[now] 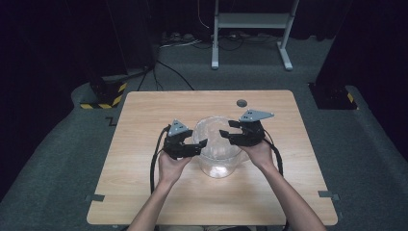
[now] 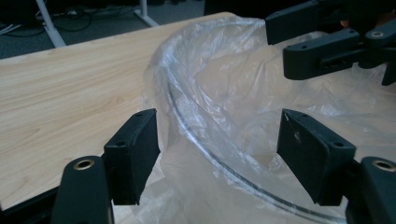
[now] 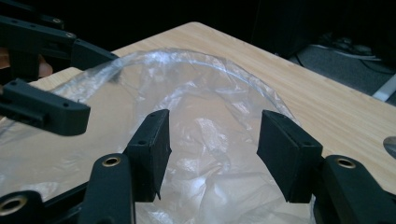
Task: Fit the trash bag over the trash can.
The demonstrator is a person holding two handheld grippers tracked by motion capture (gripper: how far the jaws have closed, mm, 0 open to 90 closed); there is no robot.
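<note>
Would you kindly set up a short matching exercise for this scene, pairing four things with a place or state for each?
Things:
1. plastic bag
2. clear container
3. left gripper
4. grey disc

Places or states:
A. lies alone on the table near its far edge
B. open, at the container's left rim
C. stands mid-table, lined inside
D. crinkled, draped over the rim

Pairs: 1-D, 2-C, 3-B, 4-A

Two tools (image 1: pixel 201 144) (image 1: pixel 225 134) flank lined bowl (image 1: pixel 217 159)
</note>
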